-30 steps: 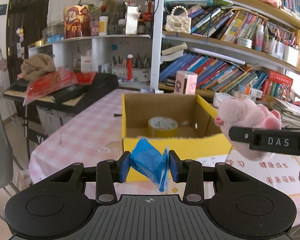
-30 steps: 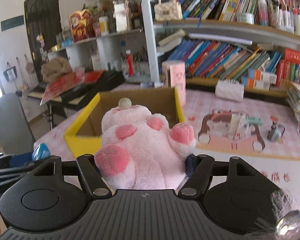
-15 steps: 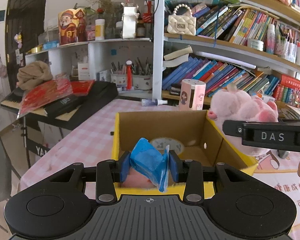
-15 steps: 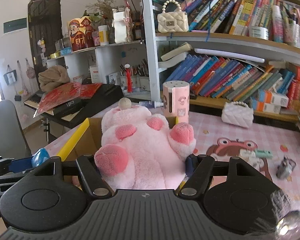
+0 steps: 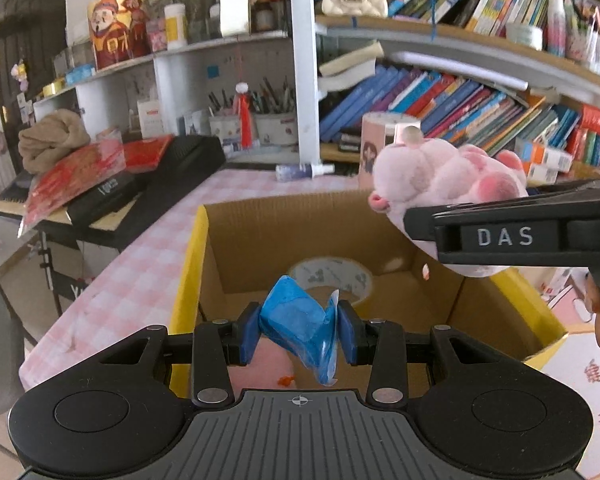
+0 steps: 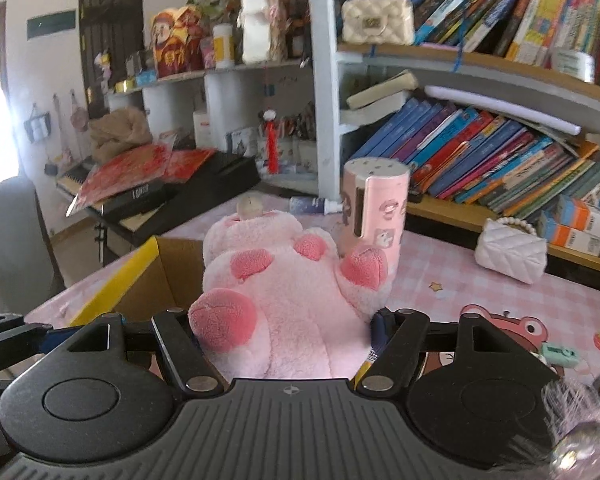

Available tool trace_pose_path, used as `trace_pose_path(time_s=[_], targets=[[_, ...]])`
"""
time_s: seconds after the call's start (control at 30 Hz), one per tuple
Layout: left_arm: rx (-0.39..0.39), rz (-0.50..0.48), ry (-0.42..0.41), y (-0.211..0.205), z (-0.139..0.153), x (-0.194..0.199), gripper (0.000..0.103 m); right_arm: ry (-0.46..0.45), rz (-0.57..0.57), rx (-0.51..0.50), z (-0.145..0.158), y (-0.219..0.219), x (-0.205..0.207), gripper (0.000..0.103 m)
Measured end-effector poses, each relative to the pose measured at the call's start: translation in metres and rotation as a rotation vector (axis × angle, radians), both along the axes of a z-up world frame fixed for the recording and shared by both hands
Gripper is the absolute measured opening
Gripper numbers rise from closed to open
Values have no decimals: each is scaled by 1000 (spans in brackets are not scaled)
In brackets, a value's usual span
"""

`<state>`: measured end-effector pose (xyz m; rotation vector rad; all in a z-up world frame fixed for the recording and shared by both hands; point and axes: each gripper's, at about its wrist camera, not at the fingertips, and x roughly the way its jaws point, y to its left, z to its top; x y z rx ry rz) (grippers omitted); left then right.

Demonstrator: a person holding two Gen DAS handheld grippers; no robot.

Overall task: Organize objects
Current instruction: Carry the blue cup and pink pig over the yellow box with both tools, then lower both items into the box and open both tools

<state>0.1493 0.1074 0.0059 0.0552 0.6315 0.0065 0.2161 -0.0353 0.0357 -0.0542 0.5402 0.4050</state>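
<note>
My left gripper (image 5: 298,330) is shut on a crumpled blue plastic packet (image 5: 296,322) and holds it over the near part of an open cardboard box (image 5: 228,248) with yellow flaps. Inside the box lie a roll of tape (image 5: 330,278) and a pink soft thing (image 5: 268,364) under my fingers. My right gripper (image 6: 284,336) is shut on a pink plush toy (image 6: 284,288) with pink paw pads. In the left wrist view the plush (image 5: 444,180) hangs above the box's right wall, gripped by the right gripper (image 5: 516,236).
The box stands on a pink checked tablecloth (image 5: 140,272). A pink cylinder holder (image 6: 374,208) and a white quilted purse (image 6: 510,250) stand behind on the table. Bookshelves (image 6: 480,152) fill the back. A keyboard (image 5: 148,192) with red bags lies left.
Both grippers have moved forward toward the box. The blue packet now hangs over the box's inside, and the plush has come over the box's right wall.
</note>
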Motion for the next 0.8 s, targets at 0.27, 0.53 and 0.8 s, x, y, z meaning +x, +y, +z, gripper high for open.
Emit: trace_pose_path(time_s=[0.27,0.53,0.8], targets=[[32,0,62,-6,-14,15,38,22,95,-118,-18,21,20,68],[63,13,128,-4,-28,24,38,84,146,-188,-37,34,29,69],[30,18,156,-1,-33,27,39,165,187,-219,-45,40,34,69]])
